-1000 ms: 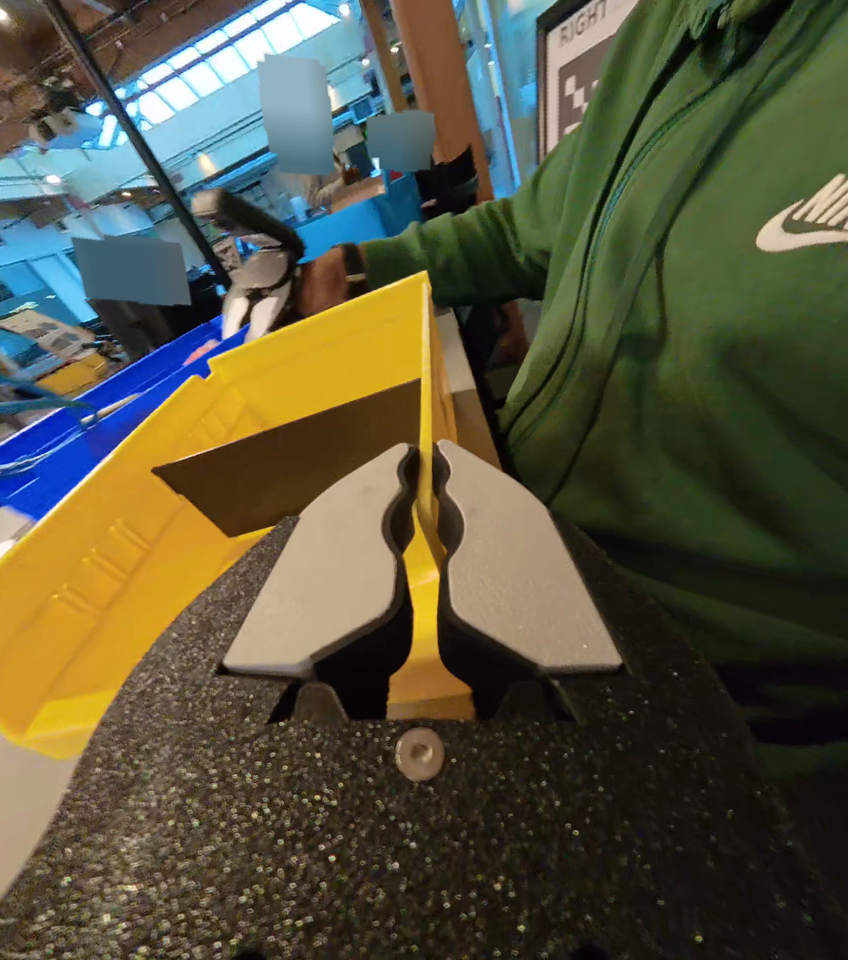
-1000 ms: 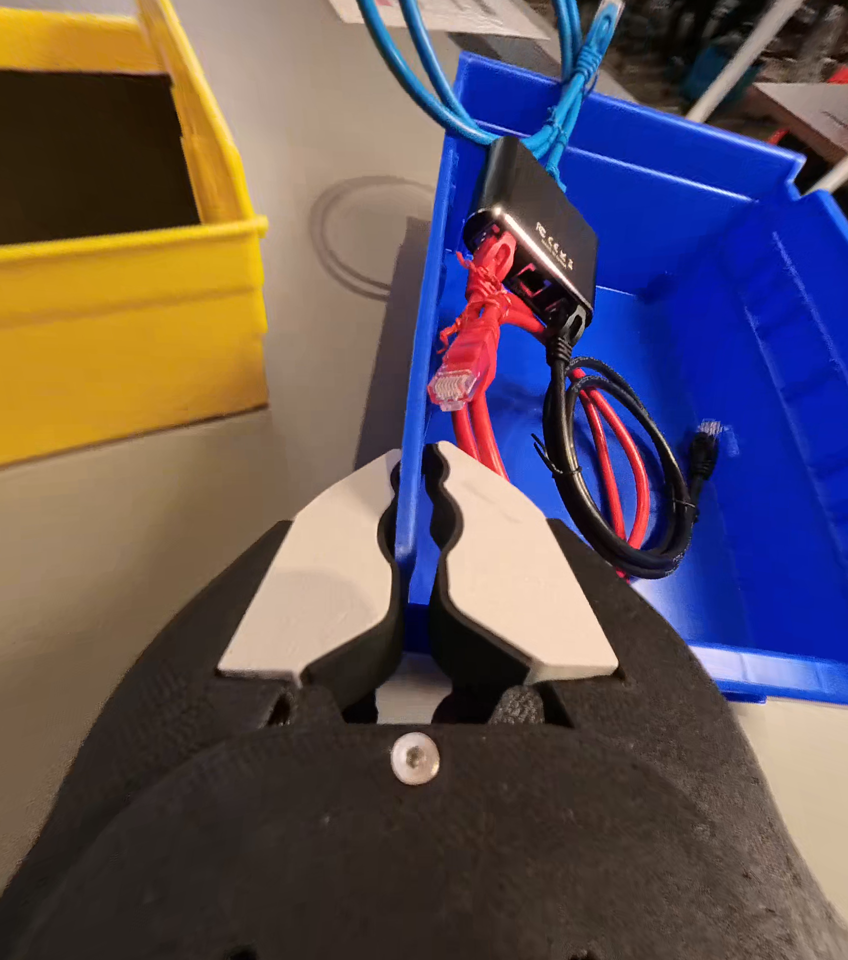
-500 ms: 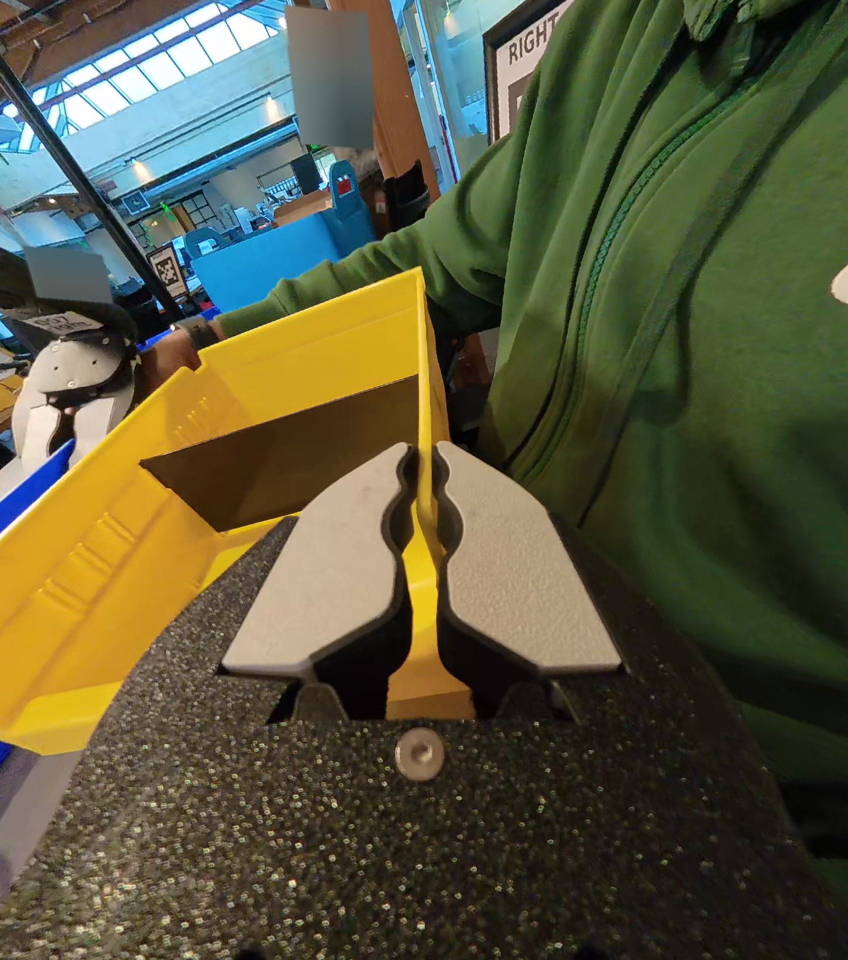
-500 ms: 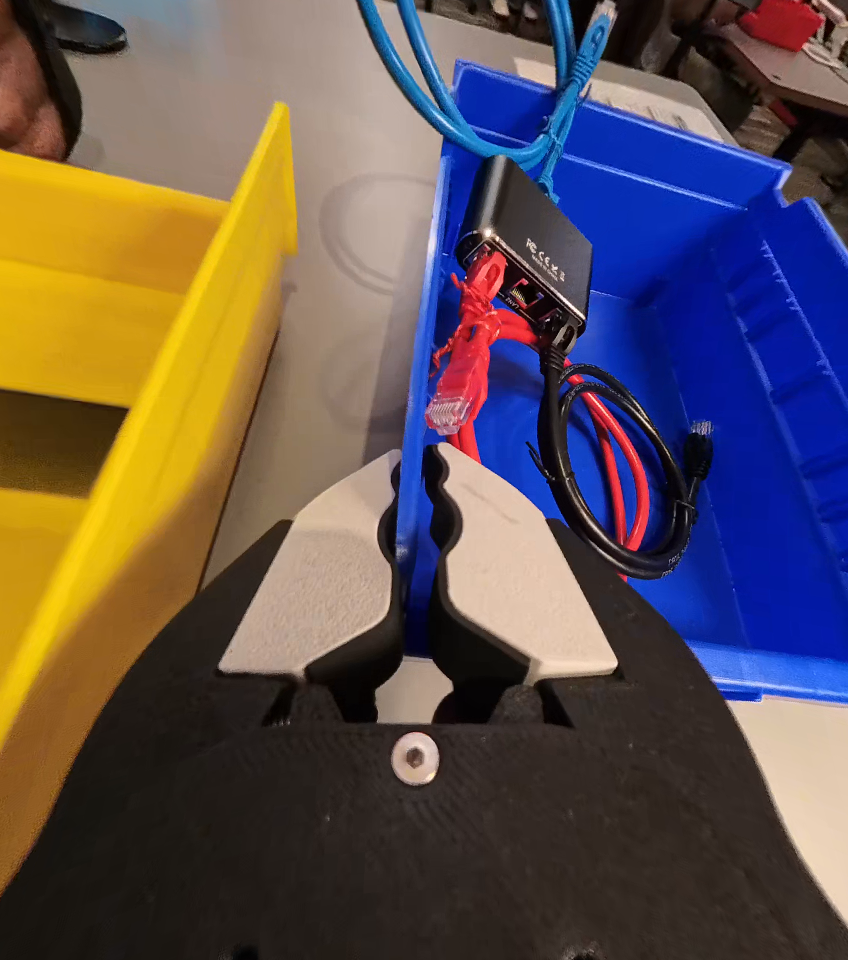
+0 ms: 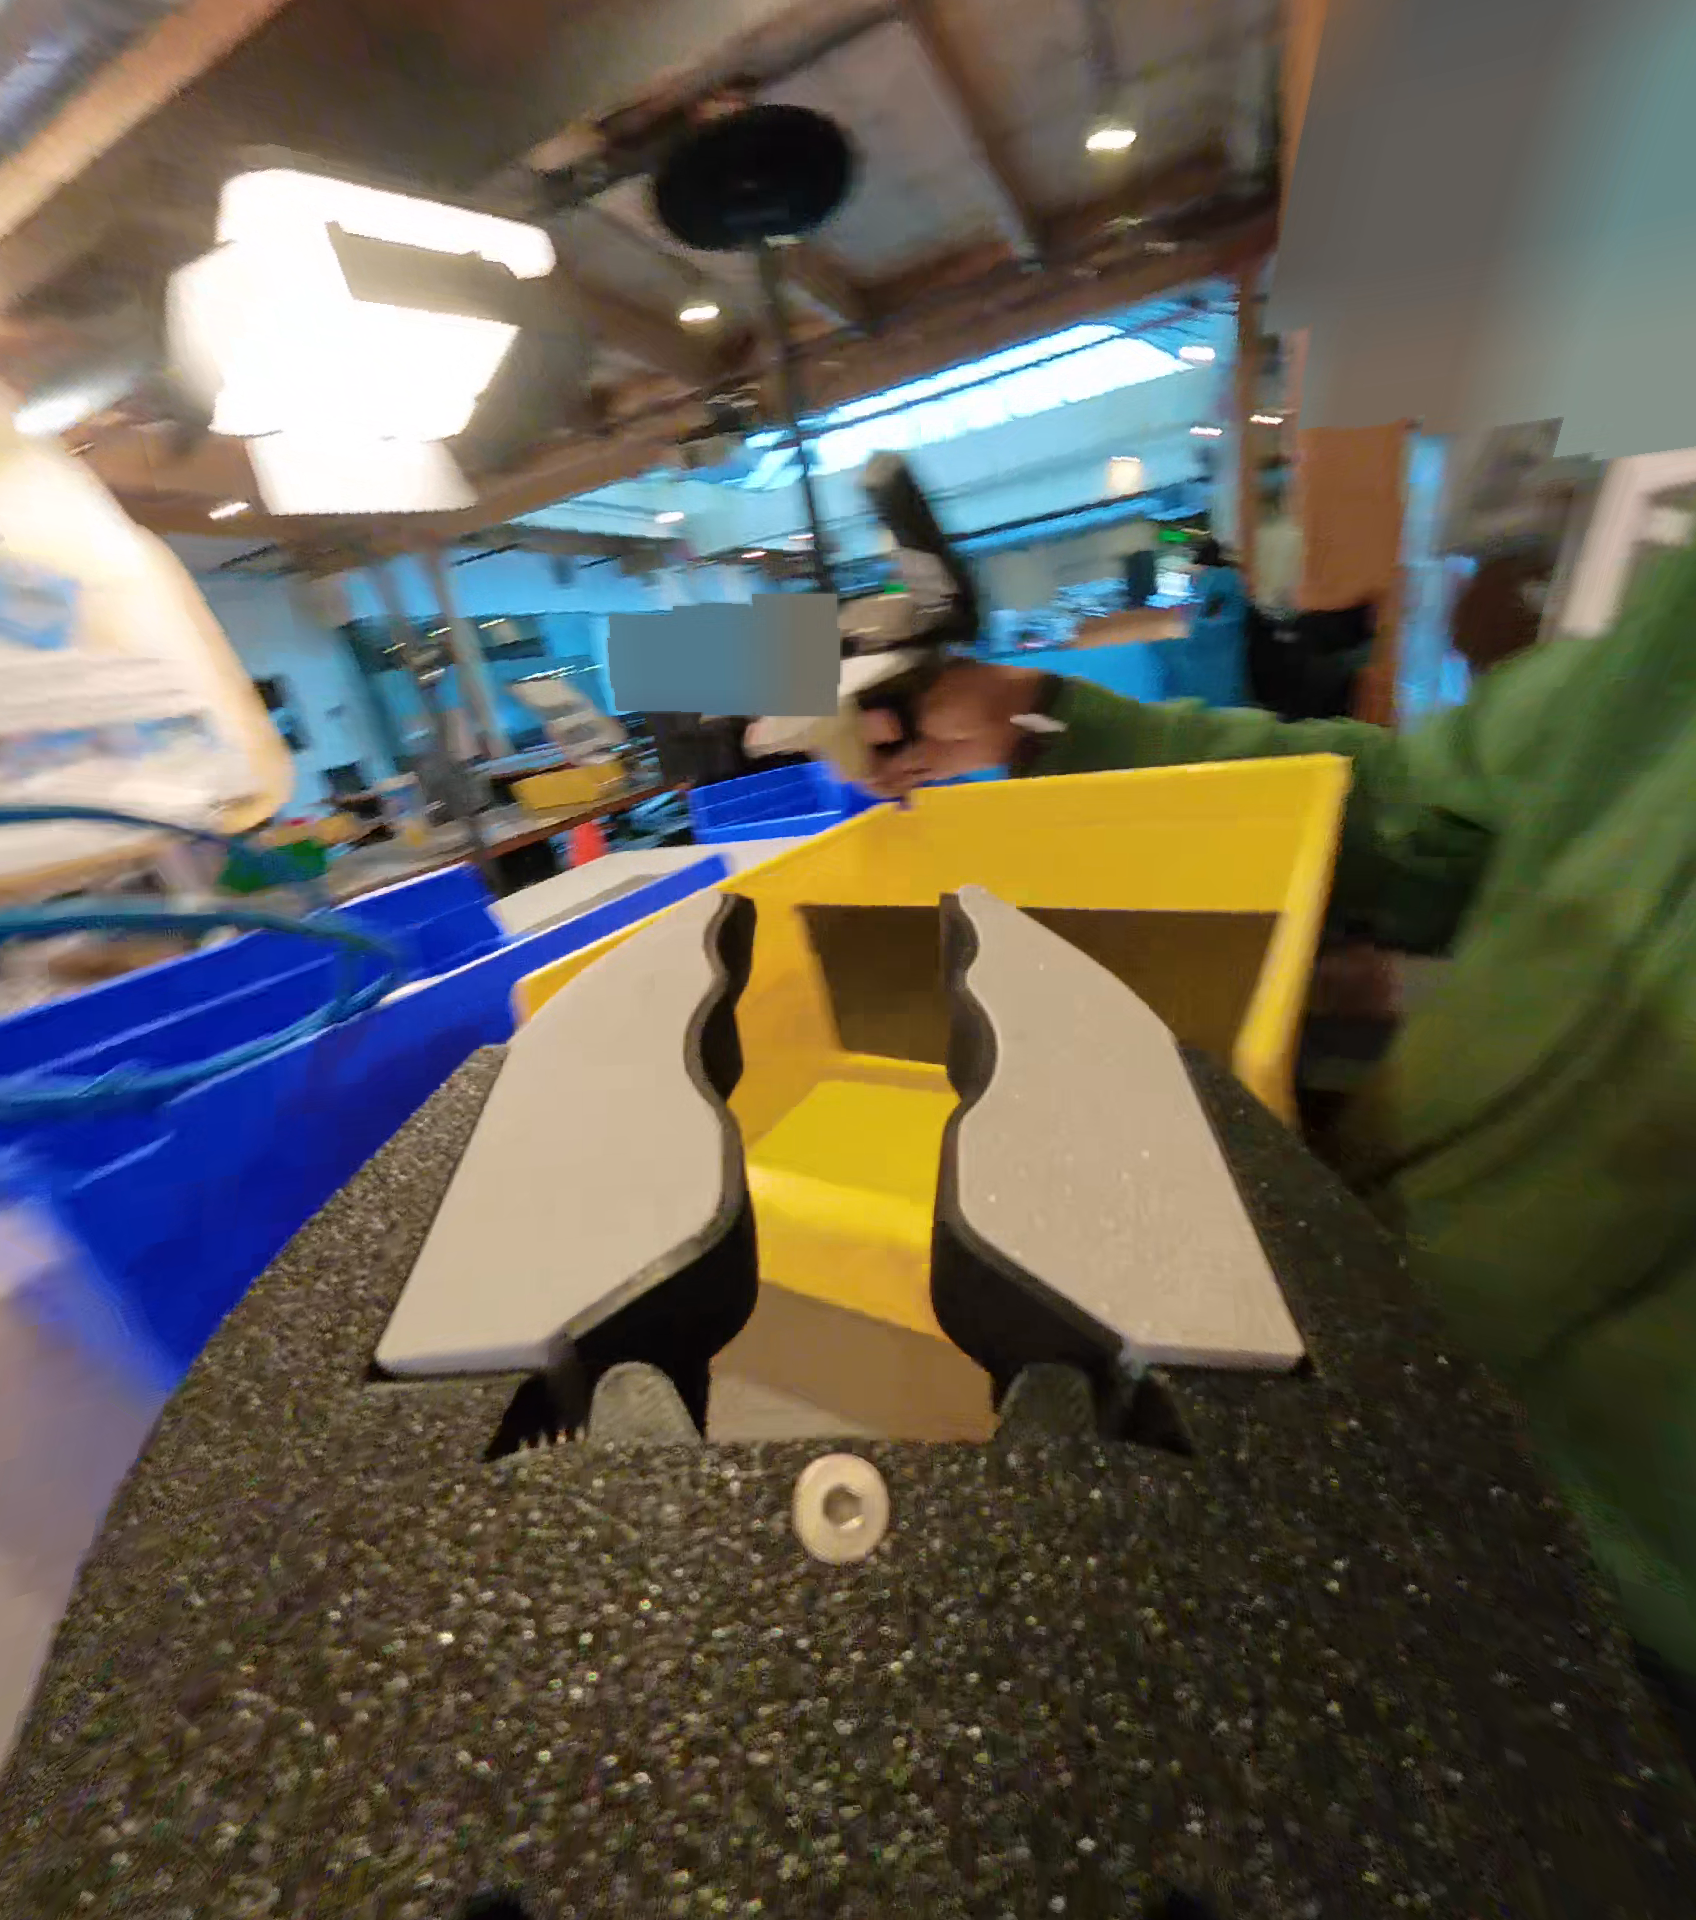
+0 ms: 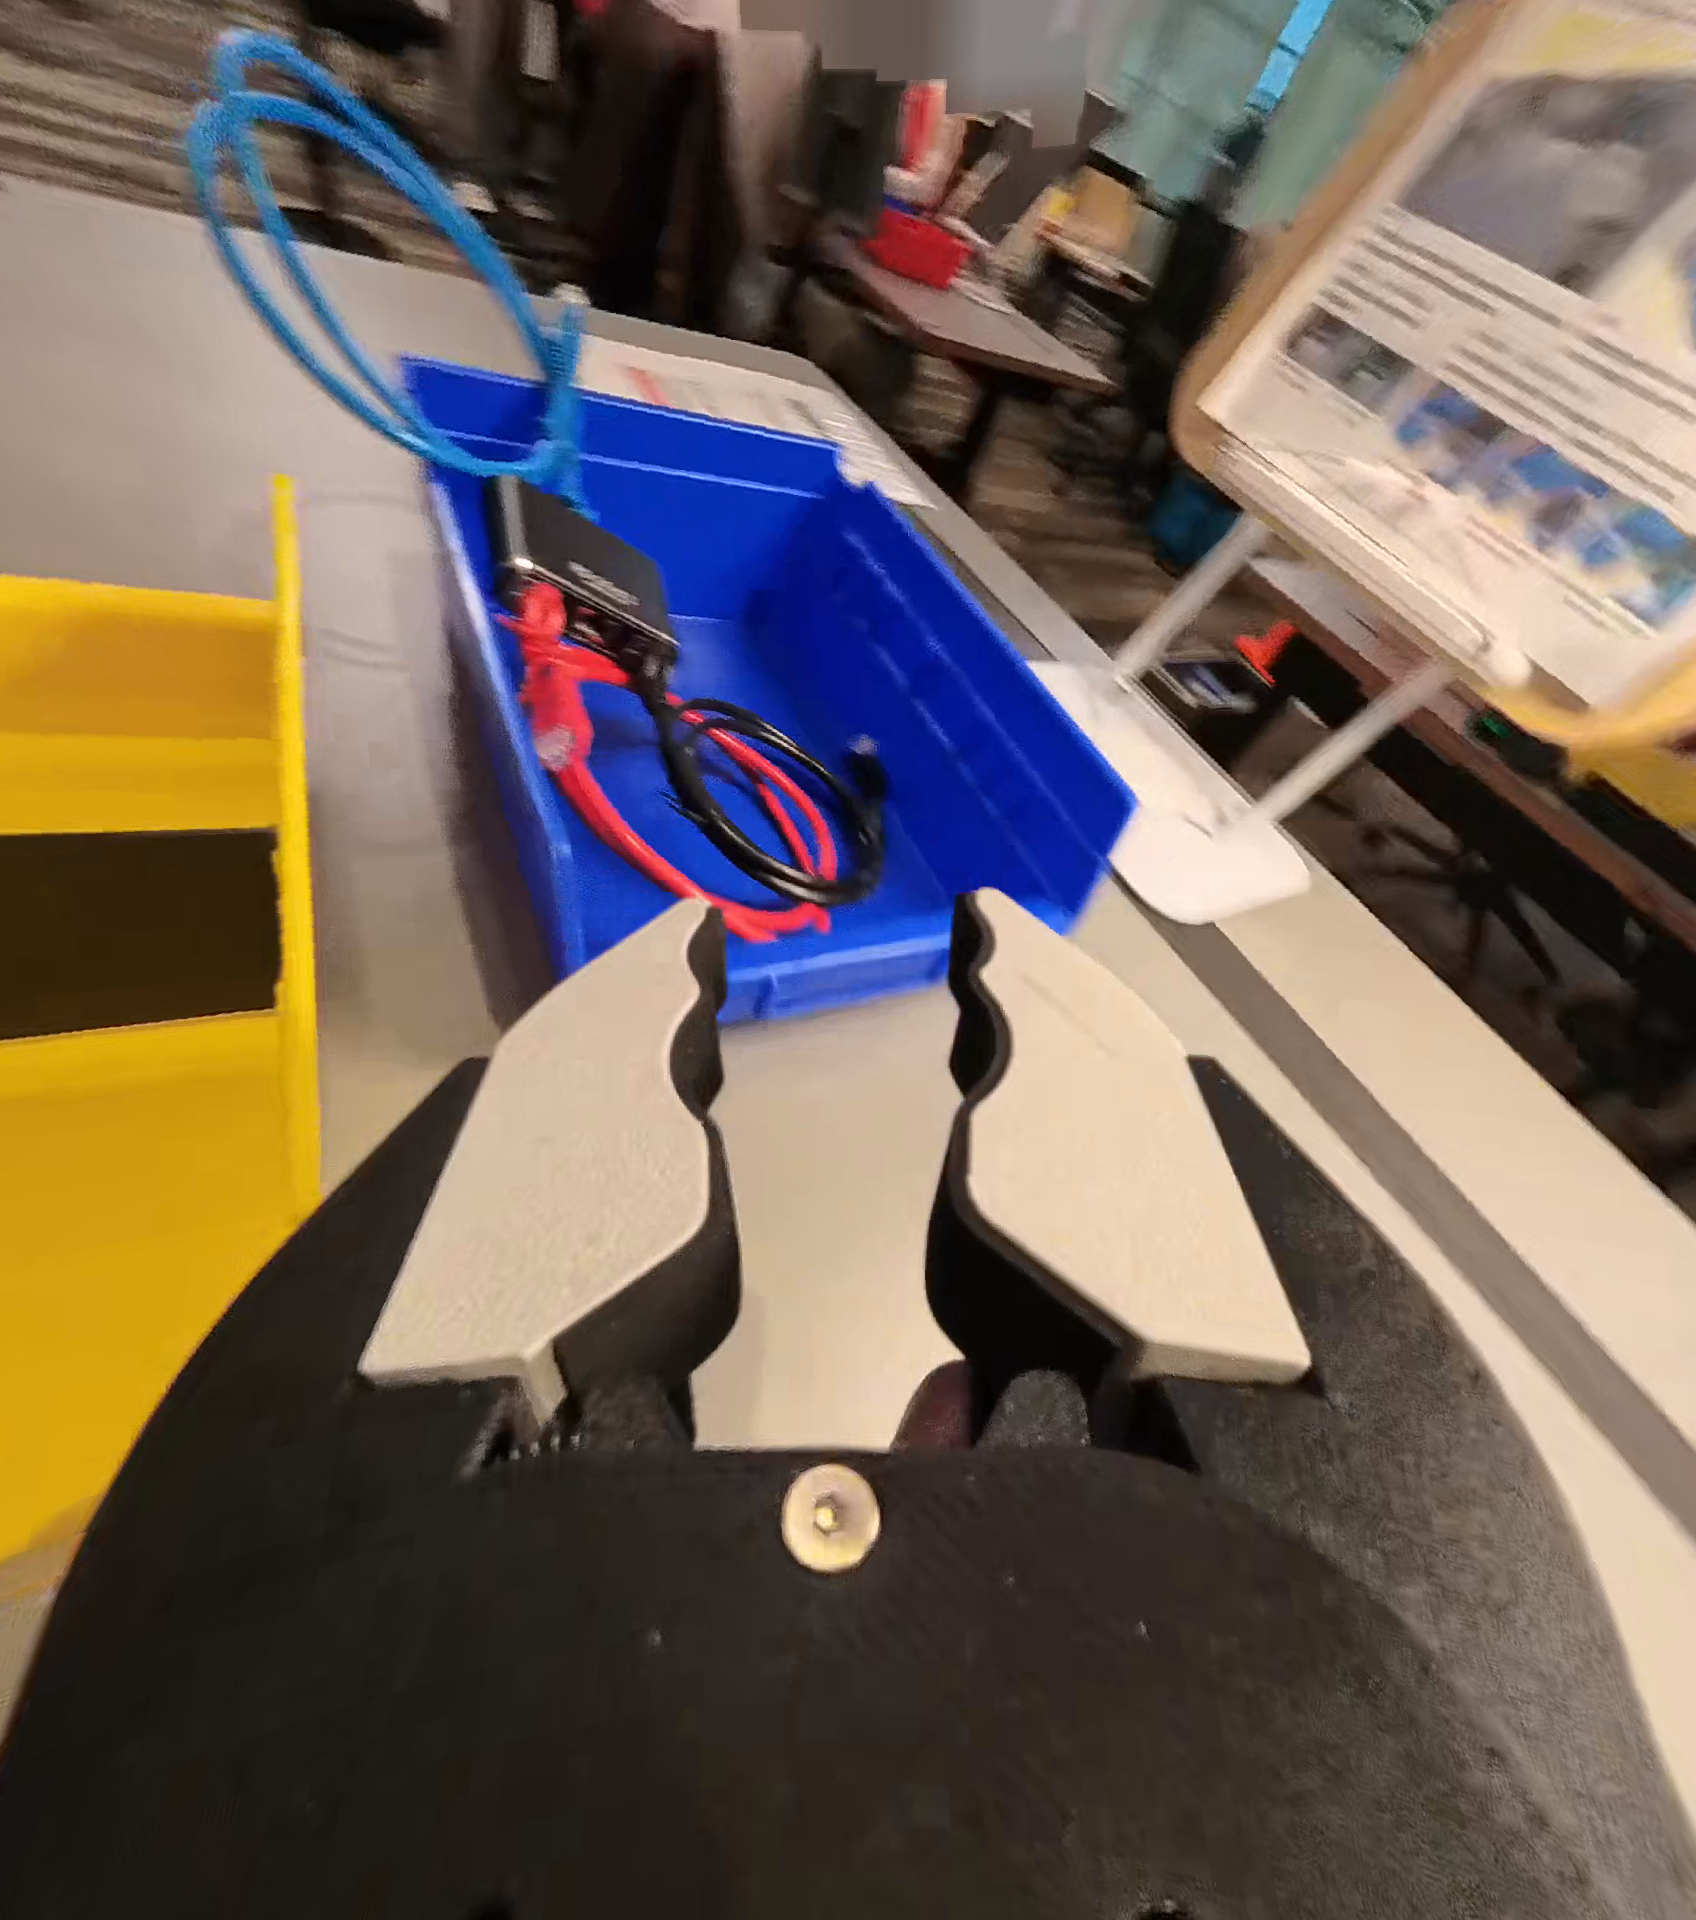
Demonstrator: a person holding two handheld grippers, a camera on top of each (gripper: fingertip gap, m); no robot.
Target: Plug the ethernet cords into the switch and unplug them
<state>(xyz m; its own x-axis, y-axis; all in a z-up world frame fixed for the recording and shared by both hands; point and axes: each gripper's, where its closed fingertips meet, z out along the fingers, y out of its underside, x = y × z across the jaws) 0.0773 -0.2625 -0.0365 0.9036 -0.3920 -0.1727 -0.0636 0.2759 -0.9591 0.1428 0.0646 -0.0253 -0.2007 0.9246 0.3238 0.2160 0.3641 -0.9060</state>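
A black switch [image 6: 586,582] leans in the far left corner of a blue bin [image 6: 937,665]. A red cord [image 6: 719,831] and a black cord [image 6: 771,821] lie coiled in the bin, each with one end at the switch. A loose red plug [image 6: 558,732] hangs below the switch. Blue cords [image 6: 376,270] loop up from the switch's back. My right gripper [image 6: 836,935] is open and empty, above the table just short of the bin's near wall. My left gripper [image 5: 849,935] is open and empty over a yellow bin [image 5: 1114,821]. The blue cords [image 5: 148,997] also show in the left wrist view.
The yellow bin [image 6: 96,1195], with a dark divider, stands left of the blue bin on the grey table [image 6: 1031,1091]. A white sign stand [image 6: 1208,852] sits at the blue bin's right. A person in a green jacket [image 5: 1602,1039] holds the other gripper [image 5: 911,613] behind the yellow bin. The tips of one gripper are about 35 cm away from the tips of the other. The black switch [image 6: 586,582] sits 20 cm or so from the ends of my right fingers.
Both grippers have opened and let go of the bin walls: the left off the yellow bin, the right off the blue bin. Both have pulled back and lifted.
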